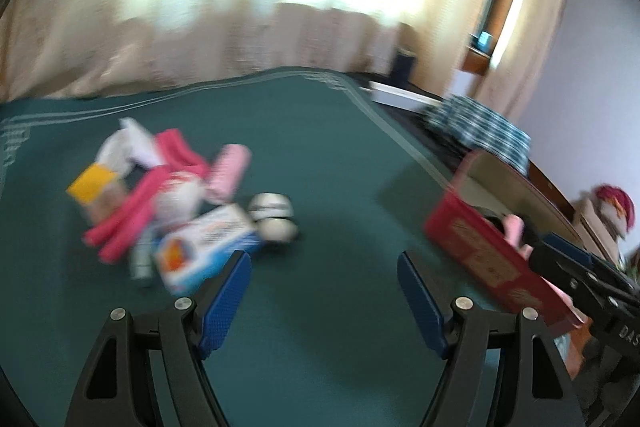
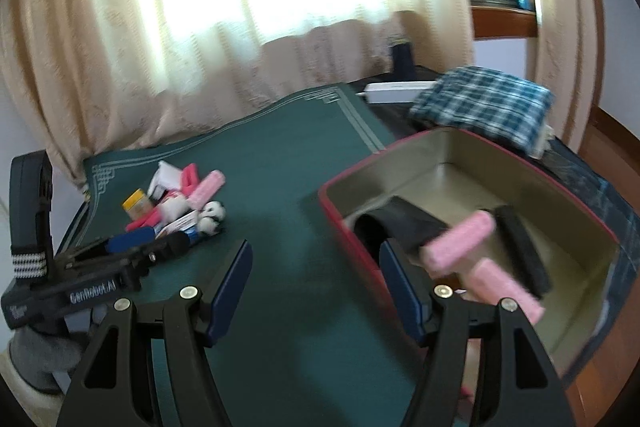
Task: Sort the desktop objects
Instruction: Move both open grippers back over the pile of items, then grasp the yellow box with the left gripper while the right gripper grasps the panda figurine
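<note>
Clutter sits heaped on the dark green mat [image 2: 280,227] that covers my tabletop: a small pile of odds and ends [image 1: 168,211], blurred in the left wrist view but clearer from the right. In that pile I can make out bright pink foam rollers [image 1: 124,223], a paler pink fuzzy roller [image 1: 230,173], a yellow-topped little box [image 1: 94,183], a white crumpled packet [image 1: 128,143], a blue-and-white printed carton [image 1: 208,247] and a black-and-white round toy [image 1: 274,217] lying just beside the carton.

Across the mat from the pile stands the red rectangular box with a beige lining [image 2: 600,227], its lid off. Inside it lie two pale pink fuzzy rollers [image 2: 460,239], a black roller [image 2: 520,247] next to them, and a dark curved band [image 2: 400,219] toward the box's near-left wall.

My left claw [image 1: 324,295] stands with its blue pads apart over bare mat, the carton just beyond its left pad, nothing between them. My right claw [image 2: 316,287] is also spread wide and empty, its right finger overlapping the near wall of the red box.

Beyond the box lies a folded blue-and-white checked cloth [image 2: 480,103], with cream curtains [image 2: 200,27] behind everything.
</note>
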`<state>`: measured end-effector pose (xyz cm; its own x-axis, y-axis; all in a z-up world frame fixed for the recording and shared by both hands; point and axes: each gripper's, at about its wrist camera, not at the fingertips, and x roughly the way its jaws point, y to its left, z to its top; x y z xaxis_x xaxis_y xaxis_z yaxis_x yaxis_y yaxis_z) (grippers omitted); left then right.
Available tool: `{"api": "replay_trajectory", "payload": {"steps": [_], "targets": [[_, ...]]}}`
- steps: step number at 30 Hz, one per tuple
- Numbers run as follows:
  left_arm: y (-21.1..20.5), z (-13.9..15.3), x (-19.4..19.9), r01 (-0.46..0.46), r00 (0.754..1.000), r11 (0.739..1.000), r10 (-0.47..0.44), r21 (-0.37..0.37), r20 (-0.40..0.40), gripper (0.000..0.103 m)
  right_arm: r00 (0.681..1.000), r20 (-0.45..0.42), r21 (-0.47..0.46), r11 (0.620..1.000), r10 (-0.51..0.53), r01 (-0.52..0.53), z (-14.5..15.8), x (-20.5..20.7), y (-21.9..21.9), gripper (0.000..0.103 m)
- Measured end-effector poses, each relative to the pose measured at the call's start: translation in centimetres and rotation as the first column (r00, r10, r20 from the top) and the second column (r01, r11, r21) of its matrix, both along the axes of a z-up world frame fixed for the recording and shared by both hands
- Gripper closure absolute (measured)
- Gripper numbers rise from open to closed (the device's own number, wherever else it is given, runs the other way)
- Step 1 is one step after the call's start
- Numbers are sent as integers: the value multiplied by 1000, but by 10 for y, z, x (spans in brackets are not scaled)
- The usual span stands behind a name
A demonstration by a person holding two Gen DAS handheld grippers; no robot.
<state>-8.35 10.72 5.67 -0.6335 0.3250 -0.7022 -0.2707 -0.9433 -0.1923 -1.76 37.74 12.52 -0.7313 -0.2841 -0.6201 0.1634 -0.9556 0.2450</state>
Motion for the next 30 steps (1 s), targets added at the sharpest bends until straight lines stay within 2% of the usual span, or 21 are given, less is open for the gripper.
{"api": "replay_trajectory", "payload": {"steps": [9, 14, 18, 23, 30], "targets": [[-102, -5, -24, -207, 978, 978, 207, -33, -18, 26, 995, 44, 23, 995, 93, -94, -14, -16, -57, 31], [-139, -10, -47, -280, 960, 959, 278, -51, -35, 26, 990, 68, 47, 991, 126, -129, -21, -26, -82, 31], [-151, -17, -70, -293, 956, 953, 291, -76, -42, 26, 986, 96, 55, 989, 134, -139, -27, -35, -91, 31], [-150, -29, -95, -260, 966, 960, 256, -108, -45, 26, 984, 118, 63, 988, 133, -142, -32, -46, -100, 31], [-156, -45, -117, -256, 967, 964, 254, -80, -27, 26, 980, 144, 81, 985, 139, -152, -41, -60, -113, 31]]}}
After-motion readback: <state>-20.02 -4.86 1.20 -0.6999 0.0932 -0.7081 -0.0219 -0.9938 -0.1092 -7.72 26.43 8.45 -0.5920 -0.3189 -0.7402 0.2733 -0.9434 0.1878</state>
